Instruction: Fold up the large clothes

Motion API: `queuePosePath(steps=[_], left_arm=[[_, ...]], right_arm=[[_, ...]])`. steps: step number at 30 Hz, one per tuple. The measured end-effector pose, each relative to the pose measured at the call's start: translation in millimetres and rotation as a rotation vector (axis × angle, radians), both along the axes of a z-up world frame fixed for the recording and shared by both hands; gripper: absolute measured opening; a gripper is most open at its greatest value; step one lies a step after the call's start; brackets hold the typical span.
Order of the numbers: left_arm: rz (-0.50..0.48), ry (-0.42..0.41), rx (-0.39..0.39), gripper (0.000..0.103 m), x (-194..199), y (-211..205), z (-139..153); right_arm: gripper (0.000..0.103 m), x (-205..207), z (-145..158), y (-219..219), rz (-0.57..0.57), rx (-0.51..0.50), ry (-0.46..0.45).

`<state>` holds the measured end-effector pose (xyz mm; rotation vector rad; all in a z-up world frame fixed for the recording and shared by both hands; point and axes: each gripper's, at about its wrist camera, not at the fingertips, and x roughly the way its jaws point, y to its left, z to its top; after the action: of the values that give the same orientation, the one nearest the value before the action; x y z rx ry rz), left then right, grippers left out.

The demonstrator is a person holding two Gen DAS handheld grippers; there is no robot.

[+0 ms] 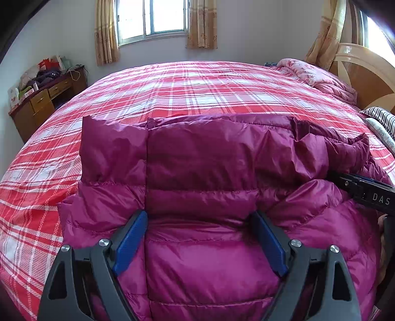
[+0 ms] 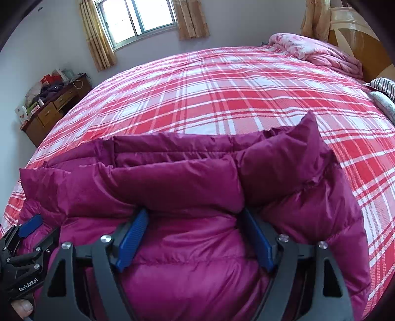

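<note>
A magenta quilted down jacket (image 1: 197, 160) (image 2: 172, 180) lies on the near part of the bed, its far part folded back toward me in a thick puffy roll. My left gripper (image 1: 198, 214) stands wide open over the jacket's left half, its blue pads (image 1: 130, 239) either side of a puffy panel and not squeezing it. My right gripper (image 2: 194, 212) is open too over the right half, its fingertips tucked under the folded roll's edge. Each gripper shows at the edge of the other's view: the right gripper (image 1: 365, 190) and the left gripper (image 2: 27, 229), with a thumb (image 2: 22, 308) on its handle.
The red-and-white plaid bedsheet (image 1: 172, 86) (image 2: 222, 93) stretches beyond the jacket. A pink quilt (image 1: 321, 76) and striped pillow (image 1: 380, 121) lie by the wooden headboard (image 1: 365, 74) at right. A cluttered wooden desk (image 1: 44, 98) stands at left under a curtained window (image 1: 153, 17).
</note>
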<state>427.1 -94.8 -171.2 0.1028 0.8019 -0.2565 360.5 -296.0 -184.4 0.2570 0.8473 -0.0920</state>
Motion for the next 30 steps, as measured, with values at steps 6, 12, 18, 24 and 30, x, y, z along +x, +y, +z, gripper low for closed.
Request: queuePosePath(steps=[6,12,18,24,30], left_arm=[[0.003,-0.003,0.019,0.088,-0.4,-3.9,-0.9],[0.004,0.003,0.023,0.088,0.5,-5.0,-1.6],[0.006,0.006,0.028,0.089,1.4,-7.2,-2.5],[0.008,0.012,0.033,0.090,4.1,-12.0,-3.3],[0.009,0.013,0.037,0.091,4.9,-13.5,-3.9]], right_arm=[[0.084,3.5,-1.7,2.5,0.006,-0.015,0.016],[0.087,6.0,-3.3,5.6,0.013,-0.033,0.033],[0.089,7.6,-4.4,7.0,0.016,-0.041,0.041],[0.090,10.0,-5.3,9.2,0.020,-0.058,0.052],[0.091,10.4,-5.7,10.2,0.020,-0.066,0.054]])
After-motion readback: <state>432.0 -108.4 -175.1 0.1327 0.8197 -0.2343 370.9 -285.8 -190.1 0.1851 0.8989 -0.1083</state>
